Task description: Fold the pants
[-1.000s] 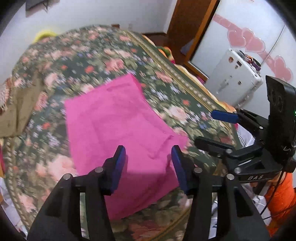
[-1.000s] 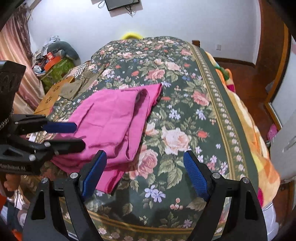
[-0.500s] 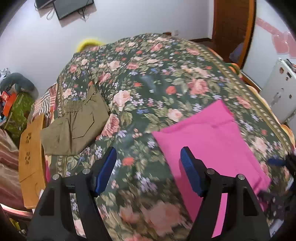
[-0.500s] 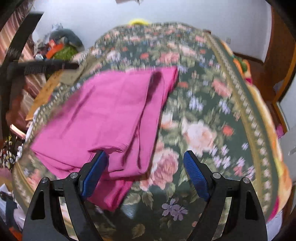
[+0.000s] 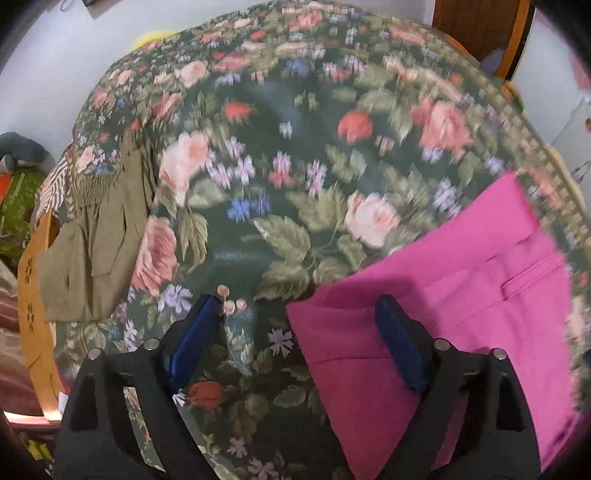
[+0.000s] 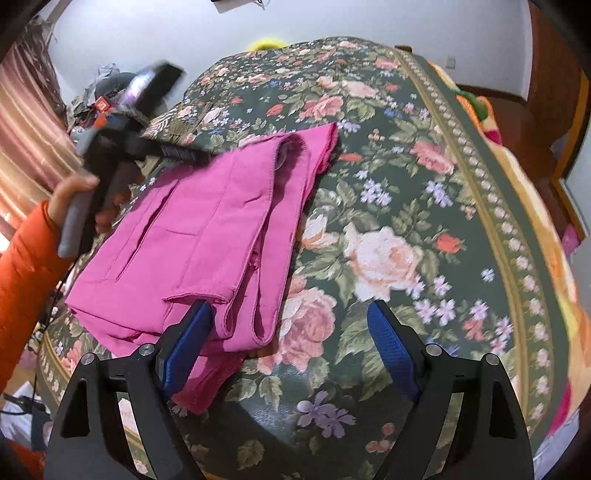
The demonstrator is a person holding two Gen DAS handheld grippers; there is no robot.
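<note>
Folded pink pants (image 6: 192, 243) lie on the flowered bedspread (image 6: 406, 206), their hems toward me in the right wrist view. My right gripper (image 6: 291, 332) hangs open over their near right corner, with the hem loops just inside its left finger and no pad touching cloth. In the left wrist view the pink pants (image 5: 454, 295) fill the lower right. My left gripper (image 5: 299, 328) hovers over their left corner; its jaws are opening, and the corner lies between them untouched. A hand in an orange sleeve (image 6: 26, 266) carries the left gripper at the far left of the right wrist view.
Olive-green pants (image 5: 96, 243) lie folded at the bed's left edge, over a wooden board (image 5: 33, 302). Clutter sits by the wall beyond it. A wooden door (image 5: 476, 22) and a white wall stand behind the bed. Bare bedspread (image 5: 295, 166) stretches beyond the pink pants.
My left gripper swung left off the middle of the pink pants to their left corner, dropped lower and widened its jaws. My right gripper sank slightly toward the hems.
</note>
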